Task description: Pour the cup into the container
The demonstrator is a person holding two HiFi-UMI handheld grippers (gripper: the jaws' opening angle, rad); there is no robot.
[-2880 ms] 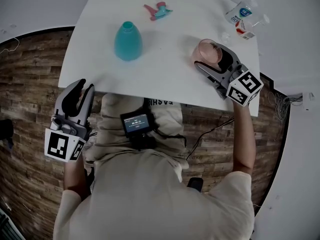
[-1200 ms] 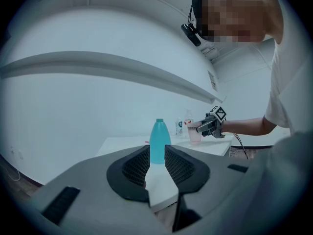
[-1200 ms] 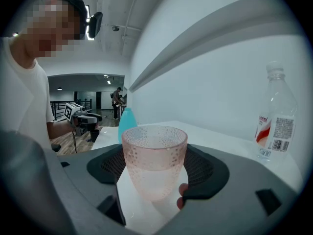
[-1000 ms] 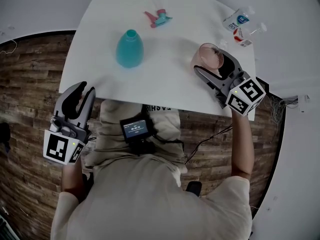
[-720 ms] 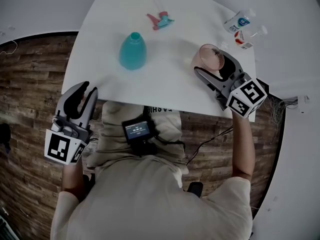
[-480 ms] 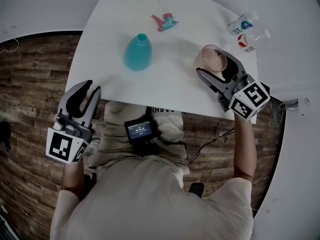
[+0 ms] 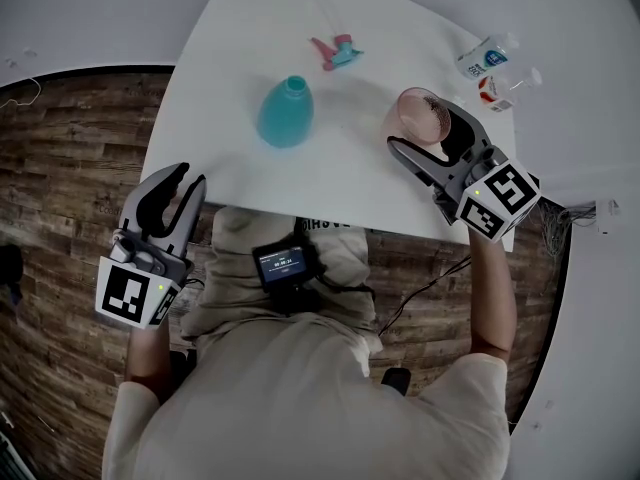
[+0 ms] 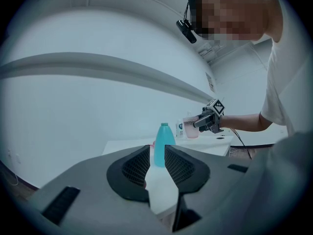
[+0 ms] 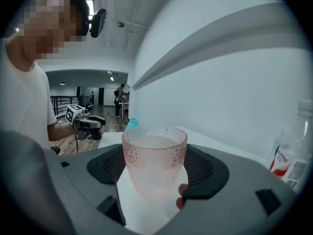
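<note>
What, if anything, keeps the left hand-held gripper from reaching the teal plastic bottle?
Probably nothing: yes, it looks reachable. The left hand-held gripper hangs off the near edge of the white table, jaws apart and empty, with bare tabletop between it and the upright teal plastic bottle.

Colour rundown, counter and kit
Cup (image 7: 418, 108) pale pink, translucent, pebbled; container (image 7: 285, 115) teal; counter (image 7: 340, 183) white; floor (image 7: 60, 168) brown wood planks; spray head (image 7: 337, 51) pink-teal; left hand-held gripper (image 7: 185, 175) and right hand-held gripper (image 7: 420, 131) grey, black mesh pads (image 9: 201, 168), marker cubes (image 7: 497, 200) white with black squares; bottle labels (image 7: 488, 58) blue-white, red-white.
</note>
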